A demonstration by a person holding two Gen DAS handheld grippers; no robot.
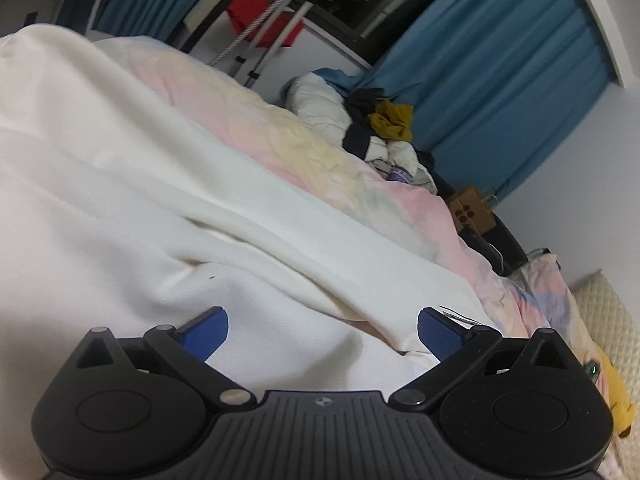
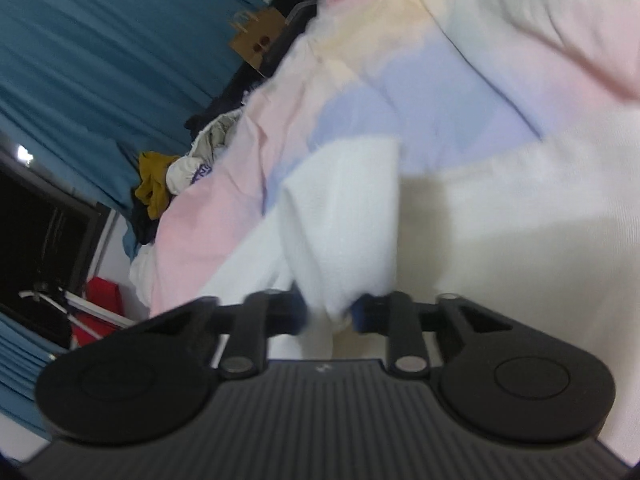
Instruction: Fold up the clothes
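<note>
A white knit garment (image 1: 168, 216) lies rumpled across a bed with a pastel pink, yellow and blue cover (image 1: 280, 136). My left gripper (image 1: 322, 334) hovers just above the white cloth with its blue pads (image 1: 208, 334) spread wide and nothing between them. In the right wrist view, my right gripper (image 2: 331, 314) is shut on a bunched fold of the white garment (image 2: 340, 216), which rises up from the jaws over the pastel cover (image 2: 400, 92). That view is blurred.
A heap of other clothes, with a mustard piece (image 1: 392, 120) and dark and white items, sits at the far end of the bed. Blue curtains (image 1: 500, 60), a dark window, a red item (image 1: 264, 12) and a cardboard box (image 1: 472, 210) lie beyond. A yellow item (image 1: 618, 396) lies at the bed's right edge.
</note>
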